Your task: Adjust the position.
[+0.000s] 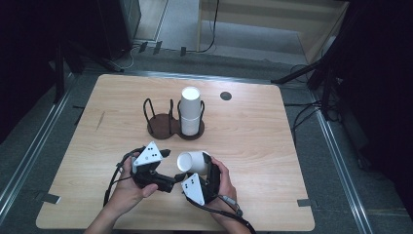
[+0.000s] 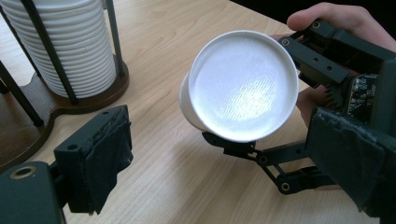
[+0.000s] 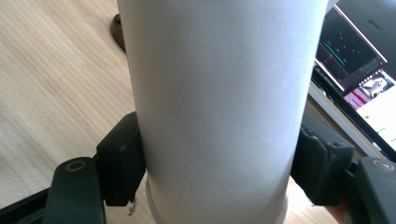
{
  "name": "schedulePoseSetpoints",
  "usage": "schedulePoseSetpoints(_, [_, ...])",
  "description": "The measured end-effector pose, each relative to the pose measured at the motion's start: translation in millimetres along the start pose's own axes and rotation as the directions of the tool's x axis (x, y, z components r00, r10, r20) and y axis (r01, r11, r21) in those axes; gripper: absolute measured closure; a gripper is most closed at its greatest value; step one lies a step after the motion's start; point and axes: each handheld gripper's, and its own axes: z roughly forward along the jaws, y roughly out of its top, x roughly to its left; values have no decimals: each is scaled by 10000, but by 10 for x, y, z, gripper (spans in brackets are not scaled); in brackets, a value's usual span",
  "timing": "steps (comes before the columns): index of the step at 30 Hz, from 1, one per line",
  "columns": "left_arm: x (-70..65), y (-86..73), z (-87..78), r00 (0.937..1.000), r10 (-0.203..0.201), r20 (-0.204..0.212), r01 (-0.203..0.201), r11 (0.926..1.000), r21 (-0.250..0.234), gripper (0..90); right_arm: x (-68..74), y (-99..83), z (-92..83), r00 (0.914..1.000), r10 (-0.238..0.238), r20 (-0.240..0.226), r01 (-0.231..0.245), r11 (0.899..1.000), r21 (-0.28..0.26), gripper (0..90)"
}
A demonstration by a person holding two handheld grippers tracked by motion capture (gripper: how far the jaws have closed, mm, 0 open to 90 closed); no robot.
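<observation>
A white paper cup (image 1: 191, 161) lies sideways in my right gripper (image 1: 198, 166), which is shut on its wall (image 3: 219, 93) with a pad on each side. In the left gripper view the cup's flat bottom (image 2: 243, 84) faces the camera. My left gripper (image 2: 222, 154) is open, its two padded jaws spread wide on either side of that bottom and apart from it. From above, the left gripper (image 1: 168, 169) sits just left of the cup. A tall stack of white cups (image 1: 191, 109) stands in the right ring of a dark wire holder (image 1: 160, 126); its left ring holds nothing.
The stack (image 2: 70, 46) and the holder's base (image 2: 28, 116) are close on the left of the left gripper view. A dark round mark (image 1: 225, 96) is at the table's back. A lit screen (image 3: 359, 60) is beyond the table edge.
</observation>
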Motion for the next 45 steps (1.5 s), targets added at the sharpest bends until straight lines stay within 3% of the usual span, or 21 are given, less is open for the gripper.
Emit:
schedulePoseSetpoints(2, [-12, 2, 0, 10000, 48, -80, -48, 10000, -11, 119, 10, 1, -5, 9999, -73, -71, 73, 10000, -26, 268])
schedulePoseSetpoints(20, [-97, -1, 63, 9987, 512, 16, -512, 9981, 340, 146, 75, 34, -53, 9984, -409, -395, 386, 9975, -586, 268])
schedulePoseSetpoints(32, [-98, 3, 49, 9987, 503, 117, -506, 9985, 232, 163, 105, 59, -98, 9959, -477, -774, 392, 9934, -1078, 268])
schedulePoseSetpoints(45, [-117, 3, 44, 9979, 625, 177, -630, 9976, 272, 286, 105, 62, -114, 9948, -448, -912, 323, 9905, -1334, 265])
